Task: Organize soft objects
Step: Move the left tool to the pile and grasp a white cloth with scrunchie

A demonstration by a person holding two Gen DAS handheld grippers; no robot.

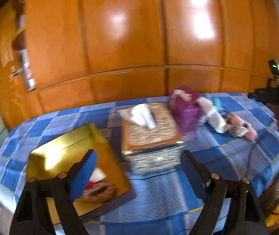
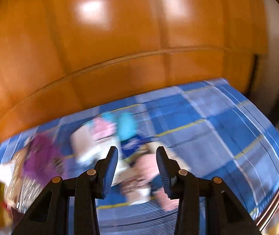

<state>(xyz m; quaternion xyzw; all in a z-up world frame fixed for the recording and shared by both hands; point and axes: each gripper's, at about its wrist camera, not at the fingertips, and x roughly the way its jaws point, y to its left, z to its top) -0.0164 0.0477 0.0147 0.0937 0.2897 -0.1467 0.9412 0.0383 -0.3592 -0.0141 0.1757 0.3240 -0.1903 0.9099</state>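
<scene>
both grippers (left (image 1: 139,168), right (image 2: 137,168)) hover unclenched and empty above the blue bedspread (image 1: 217,156).

Right gripper (image 2: 137,164): jaws partly apart, nothing pressed between the pads. Beyond the fingertips, blurred: pink-and-white soft toy (image 2: 145,178) on blue checked bedcover (image 2: 217,137). Farther ahead, left: pile of pink, white and turquoise soft items (image 2: 108,133); purple item (image 2: 41,152) far left. Behind: orange wooden panels (image 2: 119,39).
</scene>
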